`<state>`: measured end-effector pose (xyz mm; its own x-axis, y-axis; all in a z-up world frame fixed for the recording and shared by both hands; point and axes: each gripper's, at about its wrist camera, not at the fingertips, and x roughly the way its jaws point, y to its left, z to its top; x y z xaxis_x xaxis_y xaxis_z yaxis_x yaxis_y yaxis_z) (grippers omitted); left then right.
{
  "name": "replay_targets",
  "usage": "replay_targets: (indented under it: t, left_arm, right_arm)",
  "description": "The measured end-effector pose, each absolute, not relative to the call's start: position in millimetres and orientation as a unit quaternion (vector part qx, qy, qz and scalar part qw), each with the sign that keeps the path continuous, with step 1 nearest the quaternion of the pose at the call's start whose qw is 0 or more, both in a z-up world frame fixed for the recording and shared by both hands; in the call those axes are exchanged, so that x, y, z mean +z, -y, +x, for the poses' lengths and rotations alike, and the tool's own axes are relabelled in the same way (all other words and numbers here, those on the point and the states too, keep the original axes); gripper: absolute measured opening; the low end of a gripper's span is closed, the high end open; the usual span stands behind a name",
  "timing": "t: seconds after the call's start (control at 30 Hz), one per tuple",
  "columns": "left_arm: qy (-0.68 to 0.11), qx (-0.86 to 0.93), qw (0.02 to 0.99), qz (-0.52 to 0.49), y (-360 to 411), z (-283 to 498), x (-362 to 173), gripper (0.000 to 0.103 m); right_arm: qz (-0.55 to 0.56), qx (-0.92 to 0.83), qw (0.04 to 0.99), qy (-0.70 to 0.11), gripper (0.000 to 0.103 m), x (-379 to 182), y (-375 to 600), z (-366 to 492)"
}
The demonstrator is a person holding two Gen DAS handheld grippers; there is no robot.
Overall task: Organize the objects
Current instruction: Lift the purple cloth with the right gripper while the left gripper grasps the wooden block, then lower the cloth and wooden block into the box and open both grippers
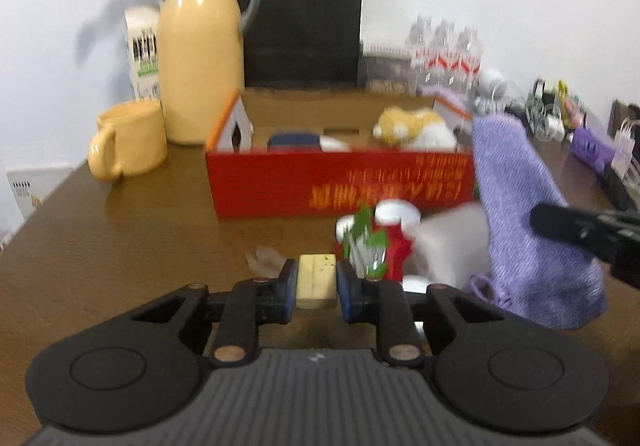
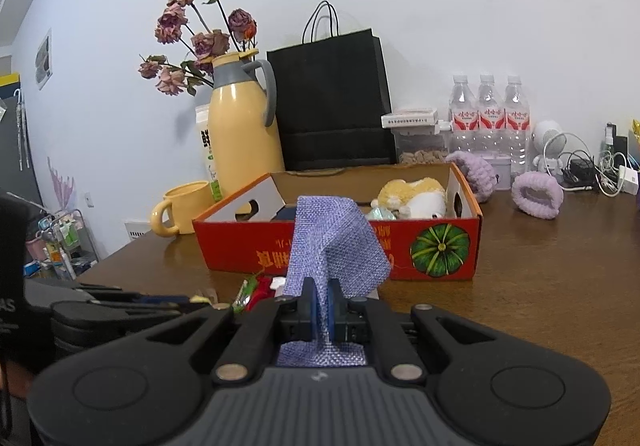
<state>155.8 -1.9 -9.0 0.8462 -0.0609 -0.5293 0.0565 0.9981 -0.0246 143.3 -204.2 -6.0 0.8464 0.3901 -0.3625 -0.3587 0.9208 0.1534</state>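
My left gripper [image 1: 317,282] is shut on a small pale yellow block [image 1: 317,278], held just above the brown table [image 1: 140,246]. Just right of it lies a red, white and green ornament [image 1: 380,242], blurred. A red cardboard box [image 1: 340,181] stands beyond, holding a yellow-and-white plush toy [image 1: 412,125] and a dark blue item [image 1: 294,139]. My right gripper [image 2: 322,306] is shut on a purple woven pouch [image 2: 332,242], which stands up in front of the red box [image 2: 436,246]. In the left wrist view the purple pouch [image 1: 528,226] hangs at the right, with the right gripper [image 1: 580,230] behind it.
A yellow thermos [image 2: 240,133], yellow mug [image 2: 180,209], dried flowers [image 2: 196,29] and a black paper bag [image 2: 332,101] stand behind the box. Water bottles [image 2: 488,113], purple knitted bands [image 2: 536,193] and cables [image 2: 592,165] crowd the back right. The table's left edge [image 1: 36,213] is near.
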Motion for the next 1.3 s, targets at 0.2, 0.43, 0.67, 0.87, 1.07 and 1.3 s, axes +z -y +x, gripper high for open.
replay_targets:
  t: [0.2, 0.43, 0.67, 0.87, 1.07, 1.3]
  left_arm:
    - [-0.229, -0.032, 0.973, -0.009, 2, 162, 26, 0.021]
    - [-0.191, -0.019, 0.981, -0.018, 3, 193, 56, 0.022]
    - [-0.183, 0.000, 0.982, -0.037, 0, 246, 67, 0.022]
    - [-0.195, 0.012, 0.980, -0.044, -3, 295, 56, 0.022]
    - [-0.224, 0.012, 0.974, -0.039, -7, 330, 34, 0.022]
    - [-0.252, 0.004, 0.967, -0.022, -10, 352, 14, 0.022]
  right_arm:
    - [0.028, 0.201, 0.964, -0.169, 0.004, 18, 196, 156]
    - [0.028, 0.204, 0.967, -0.148, 0.004, 47, 183, 199]
    - [0.040, 0.203, 0.966, -0.155, 0.004, 53, 169, 266]
    - [0.046, 0.196, 0.962, -0.185, 0.004, 32, 159, 324]
    - [0.019, 0.187, 0.958, -0.218, 0.004, 7, 150, 363]
    - [0.003, 0.183, 0.951, -0.250, 0.009, -5, 150, 383]
